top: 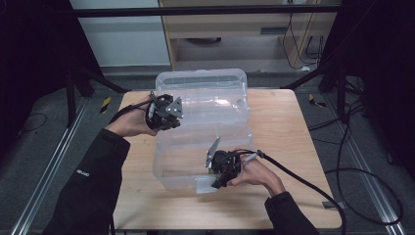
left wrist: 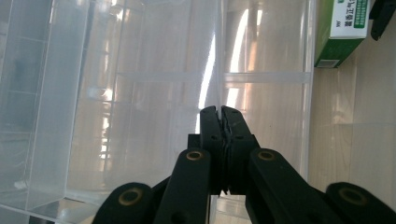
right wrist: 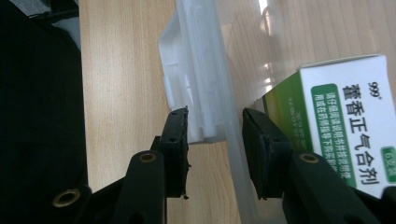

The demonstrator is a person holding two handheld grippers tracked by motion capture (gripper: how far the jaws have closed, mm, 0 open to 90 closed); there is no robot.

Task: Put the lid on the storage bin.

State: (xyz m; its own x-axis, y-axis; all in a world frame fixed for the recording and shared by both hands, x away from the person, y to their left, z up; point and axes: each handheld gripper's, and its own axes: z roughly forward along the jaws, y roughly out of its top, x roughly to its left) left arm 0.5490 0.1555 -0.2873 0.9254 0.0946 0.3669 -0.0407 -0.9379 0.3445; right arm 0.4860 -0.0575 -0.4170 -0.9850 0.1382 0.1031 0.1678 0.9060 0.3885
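Here the work centres on a clear plastic storage box (top: pixel 203 127) standing mid-frame on the wooden counter (top: pixel 293 147) in the high view, its long axis running from the near edge up toward the top of the frame. The left tongs (top: pixel 169 111) sit at the box's upper-left rim; in the left gripper view (left wrist: pixel 219 112) their jaws are pressed together on the thin transparent wall edge that rises between them, so they pinch the box itself. The right tongs (top: pixel 219 172) are at the lower right of the box, at its near end. In the right gripper view (right wrist: pixel 215 128) their jaws stand partly spread, straddling the box's white latch tab (right wrist: pixel 191 93) and rim without visibly pressing on it. A green-and-white medicine carton (right wrist: pixel 341 130) lies just to the right of those jaws, seemingly behind the clear wall; whether it is inside the box I cannot say for sure. The right hand is the nearer one to the latch, which lies straight ahead between its jaws, so closing there looks like the likely coming move.
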